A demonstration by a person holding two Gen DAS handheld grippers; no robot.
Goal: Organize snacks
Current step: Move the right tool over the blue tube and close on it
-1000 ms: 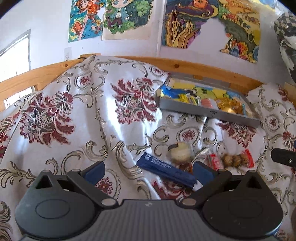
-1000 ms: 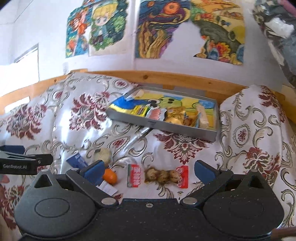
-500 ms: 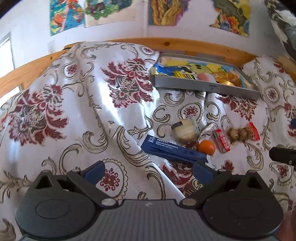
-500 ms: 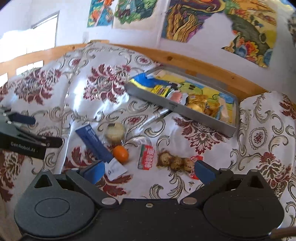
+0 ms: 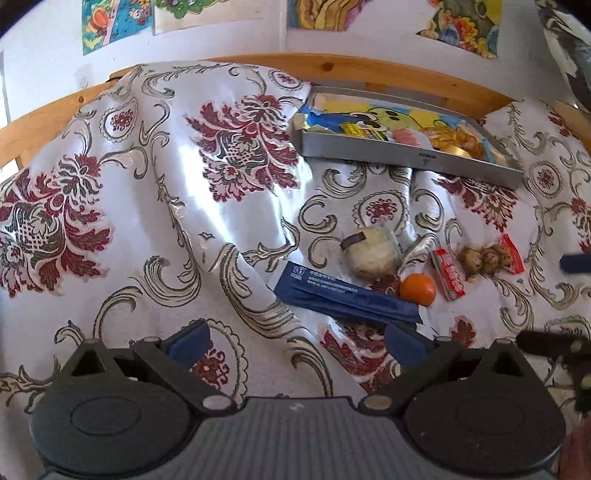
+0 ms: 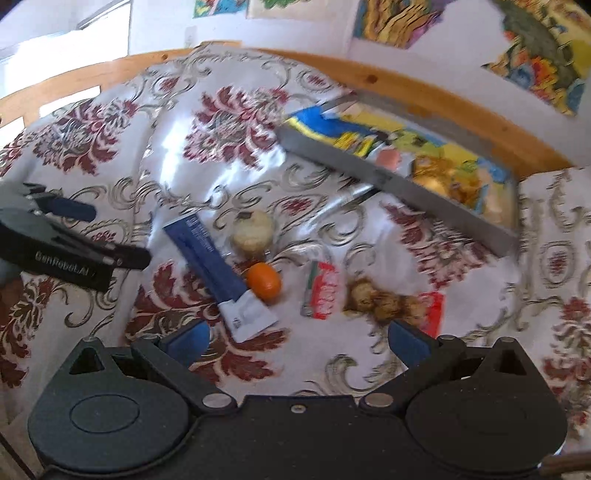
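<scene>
Loose snacks lie on a floral cloth: a long blue packet [image 5: 347, 295] [image 6: 210, 258], a pale round wrapped cake [image 5: 371, 251] [image 6: 253, 232], a small orange [image 5: 417, 290] [image 6: 263, 280], a red-and-white wrapper [image 5: 447, 273] [image 6: 322, 290] and a bag of brown balls [image 5: 487, 256] [image 6: 388, 302]. A grey tray [image 5: 406, 153] [image 6: 388, 177] farther back holds several snacks. My left gripper [image 5: 295, 343] is open, just short of the blue packet. My right gripper [image 6: 297, 338] is open near the packet's white end, empty.
The cloth [image 5: 184, 206] bulges in folds at the left. A wooden frame [image 5: 332, 62] and a wall with colourful drawings [image 6: 399, 14] close off the back. The left gripper's body [image 6: 66, 251] shows at the right wrist view's left edge.
Both grippers have come forward and tilted down over the loose snacks, which now sit larger and closer. Nothing was taken hold of; the snacks have not shifted.
</scene>
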